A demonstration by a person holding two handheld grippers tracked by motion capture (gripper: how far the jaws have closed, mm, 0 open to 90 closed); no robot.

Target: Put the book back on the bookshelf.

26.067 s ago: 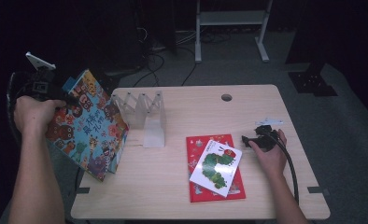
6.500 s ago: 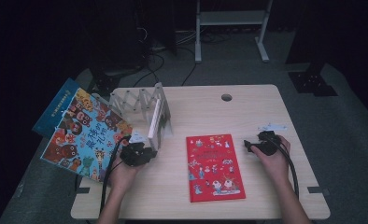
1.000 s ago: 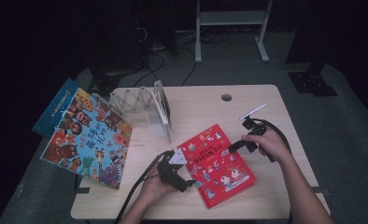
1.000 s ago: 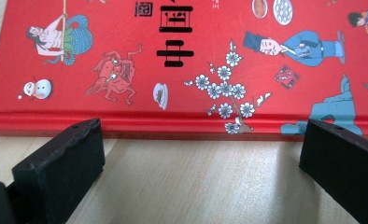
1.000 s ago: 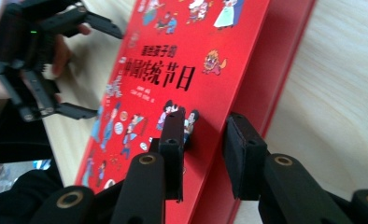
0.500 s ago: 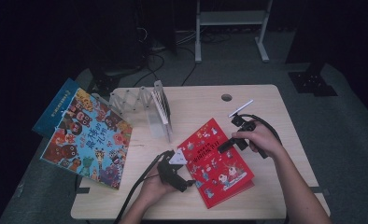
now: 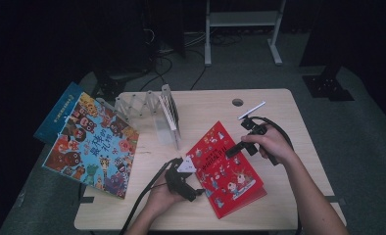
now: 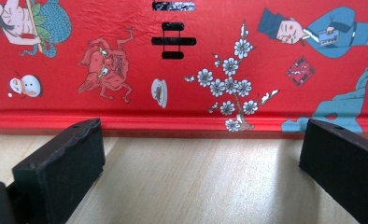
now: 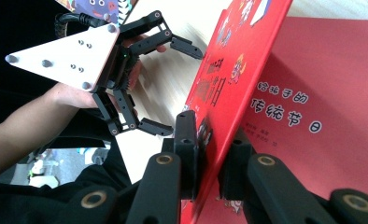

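Note:
A red picture book (image 7: 225,171) lies at an angle on the wooden table (image 7: 279,205), right of centre. My right gripper (image 7: 234,151) is shut on the far edge of its cover (image 9: 238,60). The cover is raised off the red first page (image 9: 313,93). My left gripper (image 7: 193,185) rests on the table at the book's near left edge, jaws open and apart from it. In the left gripper view the book's edge (image 8: 182,122) lies just beyond my left gripper (image 8: 198,172). The right gripper view has my left gripper (image 9: 182,91) open beside the cover.
A large colourful book (image 7: 90,144) overhangs the table's left edge on top of a blue book (image 7: 59,115). A clear folding rack (image 7: 147,105) with a thin book (image 7: 172,115) upright in it stands at the back left. A cable hole (image 7: 237,102) lies behind.
My right gripper has moved left and inward with the cover's edge, and the cover has lifted. The left gripper stayed by the book's near left edge. Longer ago the book lay square and closed.

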